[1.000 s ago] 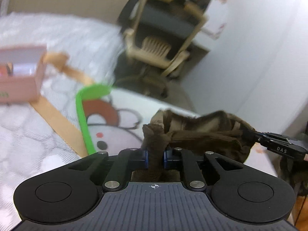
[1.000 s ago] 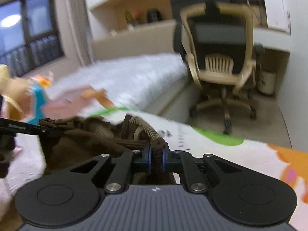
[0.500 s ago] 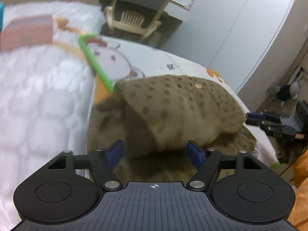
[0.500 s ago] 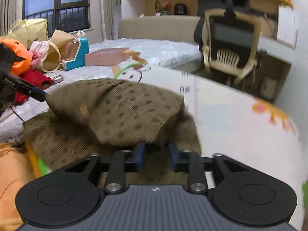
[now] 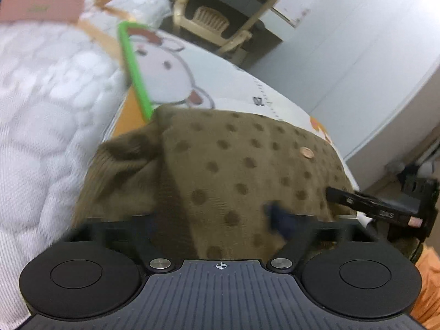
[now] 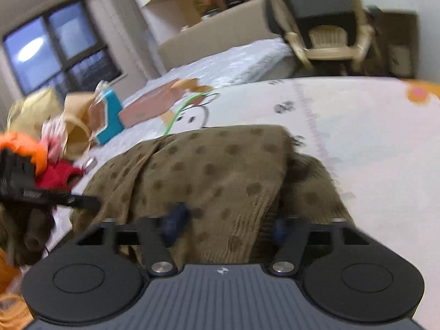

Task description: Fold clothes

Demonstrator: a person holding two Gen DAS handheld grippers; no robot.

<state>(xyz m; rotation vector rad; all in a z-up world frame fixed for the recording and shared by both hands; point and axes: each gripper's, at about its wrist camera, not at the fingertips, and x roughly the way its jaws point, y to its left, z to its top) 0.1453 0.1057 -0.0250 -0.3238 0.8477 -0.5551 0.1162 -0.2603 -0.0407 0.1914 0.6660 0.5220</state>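
The left hand-held gripper (image 5: 214,221) hangs with its jaws spread wide over a folded brown dotted garment (image 5: 236,170), gripping nothing. The garment lies on a cartoon mat (image 5: 176,63) beside a white quilt (image 5: 41,104). The right hand-held gripper (image 5: 343,196) reaches in at the garment's right edge.

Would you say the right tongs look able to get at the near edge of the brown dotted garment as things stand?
Probably yes. The right tongs stand open directly over the near edge of the brown dotted garment, and nothing lies between them, though motion blur hides any contact.
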